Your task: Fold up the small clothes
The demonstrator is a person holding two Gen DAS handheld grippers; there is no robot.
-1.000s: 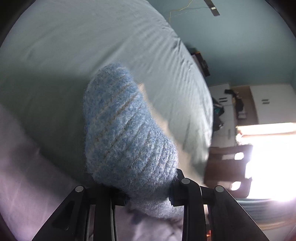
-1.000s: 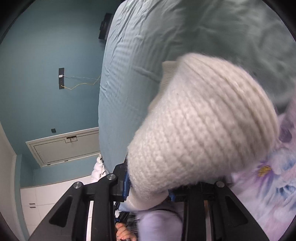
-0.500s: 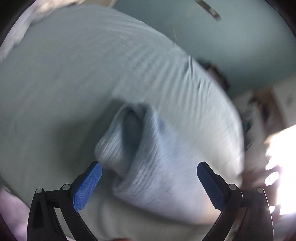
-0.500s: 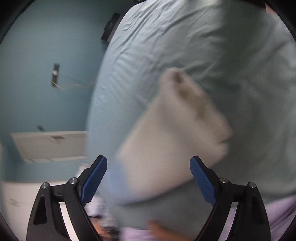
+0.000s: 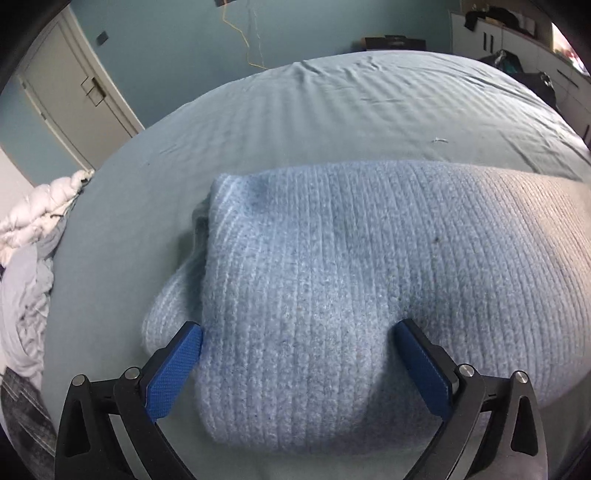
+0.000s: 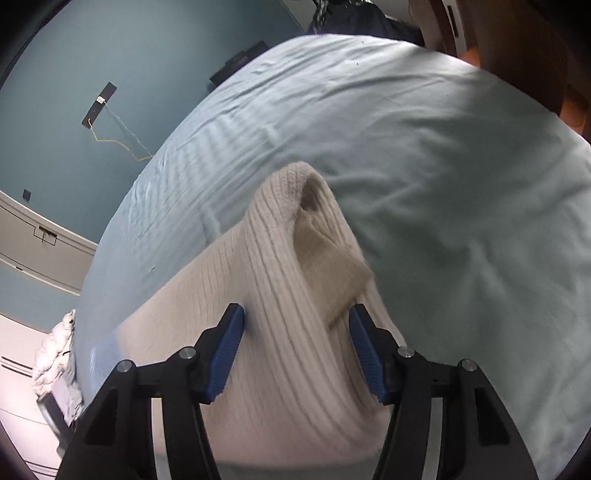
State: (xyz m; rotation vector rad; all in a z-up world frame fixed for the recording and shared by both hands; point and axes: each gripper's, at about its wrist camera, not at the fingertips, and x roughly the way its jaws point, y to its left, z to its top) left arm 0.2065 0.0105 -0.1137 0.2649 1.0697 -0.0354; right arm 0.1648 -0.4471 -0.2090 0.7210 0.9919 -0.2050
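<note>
A ribbed knit garment, light blue at one end and cream at the other, lies folded on the pale blue bed sheet. My left gripper is open, its blue pads on either side of the blue end's folded edge. In the right wrist view the cream end lies bunched with an open cuff facing up. My right gripper is open, pads on either side of a raised cream fold without pinching it.
A heap of white and grey bedding lies off the bed's left edge. A door and teal wall stand behind. White cabinets with dark items stand at far right. The sheet stretches beyond the garment.
Both grippers let go of the garment and opened. It dropped from hanging in the jaws to lying on the sheet. Both grippers then came down around it again.
</note>
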